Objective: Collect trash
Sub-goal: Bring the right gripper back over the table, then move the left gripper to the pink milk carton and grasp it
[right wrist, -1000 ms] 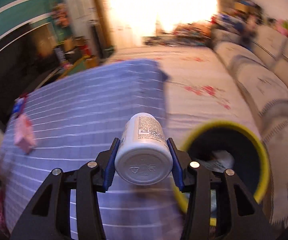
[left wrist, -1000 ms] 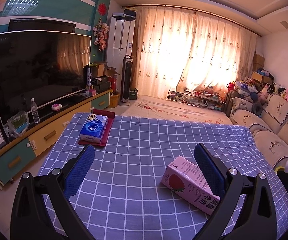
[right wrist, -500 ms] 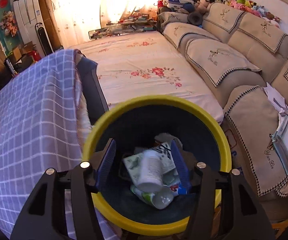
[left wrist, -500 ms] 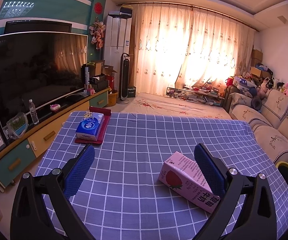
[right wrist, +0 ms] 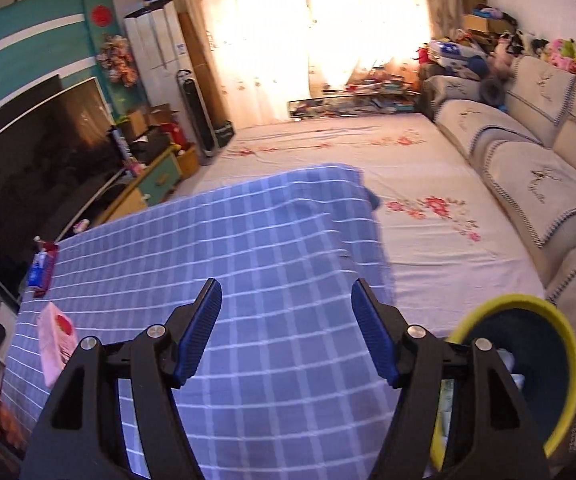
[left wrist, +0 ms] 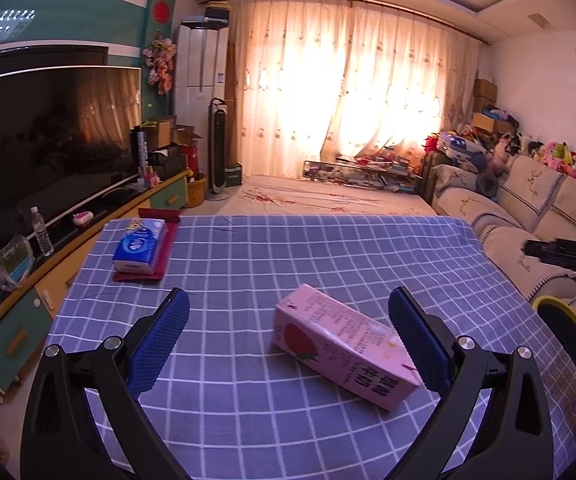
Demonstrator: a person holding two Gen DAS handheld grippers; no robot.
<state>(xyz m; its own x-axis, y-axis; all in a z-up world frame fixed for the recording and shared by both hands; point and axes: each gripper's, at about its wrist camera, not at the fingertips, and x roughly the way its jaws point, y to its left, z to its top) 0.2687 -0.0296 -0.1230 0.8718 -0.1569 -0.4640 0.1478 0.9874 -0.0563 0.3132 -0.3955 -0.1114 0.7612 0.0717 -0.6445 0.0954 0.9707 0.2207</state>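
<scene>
A pink milk carton (left wrist: 344,346) with a strawberry on it lies on its side on the blue checked tablecloth (left wrist: 272,256). My left gripper (left wrist: 288,320) hangs open just in front of it, the carton lying between its blue pads without touching them. In the right wrist view the same carton (right wrist: 56,340) shows far left. My right gripper (right wrist: 286,320) is over the table's right part, its jaws opening with nothing between them. The yellow-rimmed bin (right wrist: 528,364) stands low at the right with trash inside; its rim (left wrist: 548,304) also shows in the left wrist view.
A blue tissue pack (left wrist: 140,244) rests on a red tray (left wrist: 164,258) at the table's far left. A TV (left wrist: 48,140) on a low cabinet runs along the left. A beige sofa (right wrist: 536,168) lines the right, with a flowered floor mat (right wrist: 388,168) beyond the table.
The right gripper carried a white bottle over the bin, let it drop in, then swung back left over the table with wider jaws. The left gripper drifted so the carton sits more centred.
</scene>
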